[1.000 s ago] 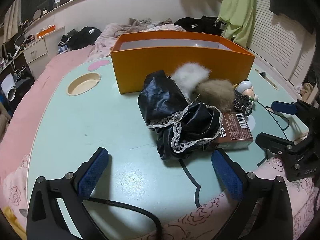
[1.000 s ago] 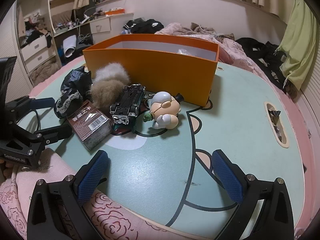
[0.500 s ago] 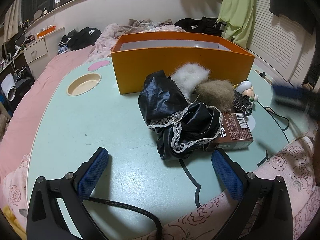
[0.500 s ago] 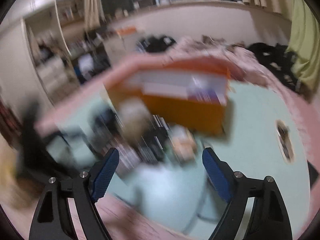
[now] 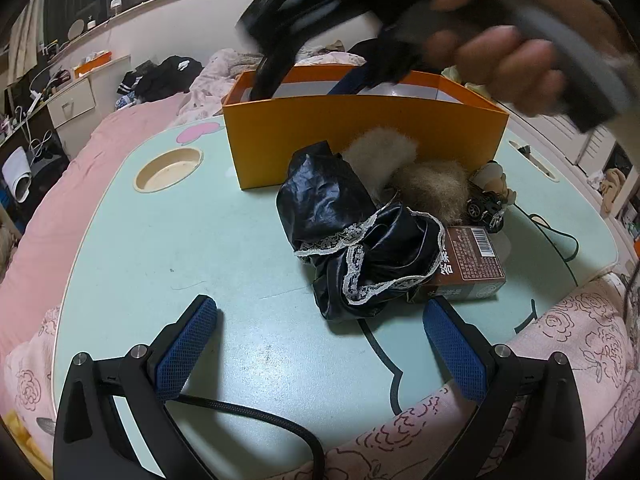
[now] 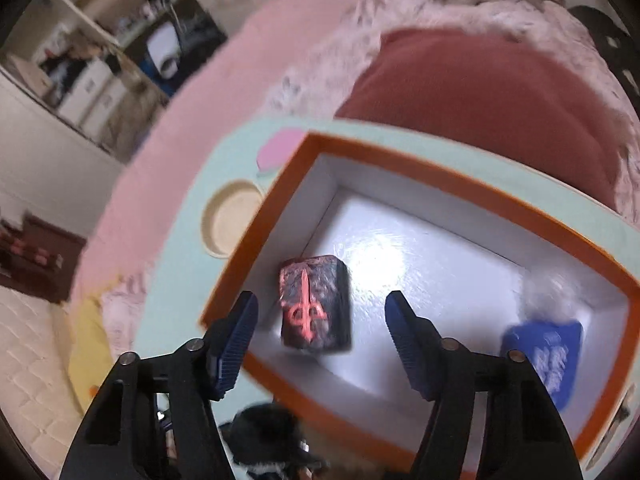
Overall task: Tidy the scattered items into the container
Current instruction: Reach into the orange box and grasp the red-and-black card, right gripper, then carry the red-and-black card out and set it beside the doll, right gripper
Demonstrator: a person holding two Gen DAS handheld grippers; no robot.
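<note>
The orange box [image 5: 360, 136] stands at the back of the mint table [image 5: 180, 240]. In front of it lie a black lace-trimmed cloth [image 5: 360, 232], a white fur ball [image 5: 380, 156], a brown fur ball [image 5: 432, 188], a toy car [image 5: 486, 210], a figurine [image 5: 494, 174] and a brown carton [image 5: 472, 256]. My left gripper [image 5: 320, 344] is open near the table's front edge, holding nothing. My right gripper [image 6: 322, 332] points down over the box [image 6: 480, 192], its jaws closing with nothing gripped. Below them on the box floor lies a black block with a red mark [image 6: 314, 304]; a blue packet [image 6: 552, 352] lies at the right.
A round cup recess [image 5: 168, 164] is sunk into the table left of the box. A black cable [image 5: 556, 236] runs across the right side. Pink bedding [image 5: 80, 160] surrounds the table. A hand [image 5: 500, 60] holds the right gripper, blurred, above the box.
The right gripper swung from the table's near edge to above the orange box, tipped downward, and its jaws narrowed. The left gripper and the pile did not move.
</note>
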